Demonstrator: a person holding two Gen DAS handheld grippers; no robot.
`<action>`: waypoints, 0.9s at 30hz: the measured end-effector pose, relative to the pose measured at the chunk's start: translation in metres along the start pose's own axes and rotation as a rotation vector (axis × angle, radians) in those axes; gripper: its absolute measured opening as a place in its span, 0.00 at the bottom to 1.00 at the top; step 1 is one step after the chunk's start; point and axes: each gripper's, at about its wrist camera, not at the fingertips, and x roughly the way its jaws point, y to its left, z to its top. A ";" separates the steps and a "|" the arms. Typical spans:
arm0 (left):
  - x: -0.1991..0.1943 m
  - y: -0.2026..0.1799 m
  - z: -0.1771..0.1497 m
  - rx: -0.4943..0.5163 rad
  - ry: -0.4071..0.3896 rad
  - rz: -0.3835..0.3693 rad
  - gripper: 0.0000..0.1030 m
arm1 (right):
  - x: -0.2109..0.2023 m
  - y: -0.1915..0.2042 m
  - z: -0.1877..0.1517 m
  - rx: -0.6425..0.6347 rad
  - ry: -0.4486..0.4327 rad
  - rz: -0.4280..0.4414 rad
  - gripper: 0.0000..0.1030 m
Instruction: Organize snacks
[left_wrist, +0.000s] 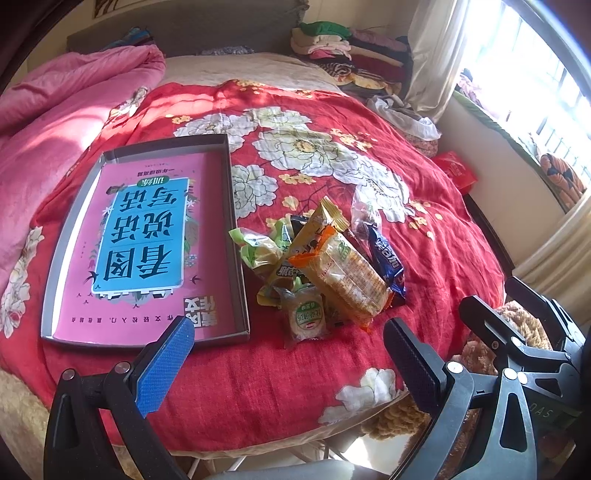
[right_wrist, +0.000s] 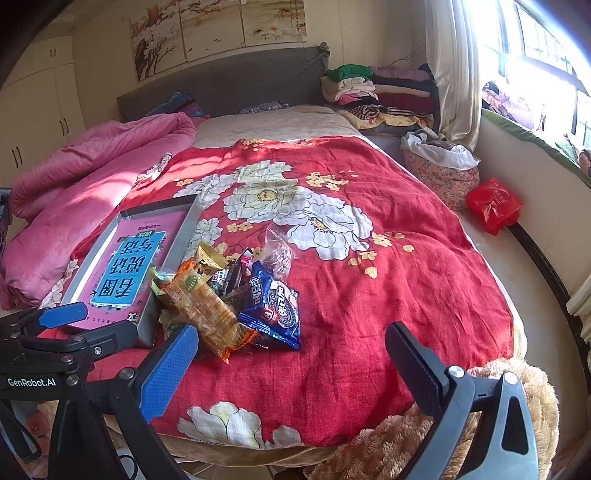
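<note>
A pile of snack packets (left_wrist: 321, 262) lies on the red flowered bedspread (left_wrist: 332, 155), just right of a shallow grey box (left_wrist: 236, 236) with a pink book inside. The pile holds an orange cracker pack (left_wrist: 347, 277), a blue Oreo pack (left_wrist: 386, 258) and a small round green-labelled cake (left_wrist: 304, 319). The pile (right_wrist: 229, 295), the Oreo pack (right_wrist: 275, 306) and the box (right_wrist: 184, 236) also show in the right wrist view. My left gripper (left_wrist: 288, 365) is open and empty, near the bed's front edge below the pile. My right gripper (right_wrist: 291, 365) is open and empty, in front of the pile.
A pink quilt (left_wrist: 62, 110) is bunched at the left. Folded clothes (right_wrist: 380, 92) are stacked by the headboard. A cloth bag (right_wrist: 439, 170) and a red plastic bag (right_wrist: 493, 205) lie at the bed's right side. A brown fuzzy blanket (right_wrist: 406, 443) hangs over the front corner.
</note>
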 end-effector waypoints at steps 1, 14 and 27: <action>0.000 0.000 0.000 0.001 -0.001 0.001 0.99 | 0.000 0.000 0.000 0.000 0.001 0.000 0.99; 0.002 -0.005 0.001 0.000 0.000 -0.004 0.99 | 0.002 -0.001 -0.001 0.000 0.007 -0.003 0.99; 0.008 -0.001 0.007 -0.020 0.024 -0.052 0.99 | 0.006 -0.004 -0.003 0.009 0.018 -0.004 0.99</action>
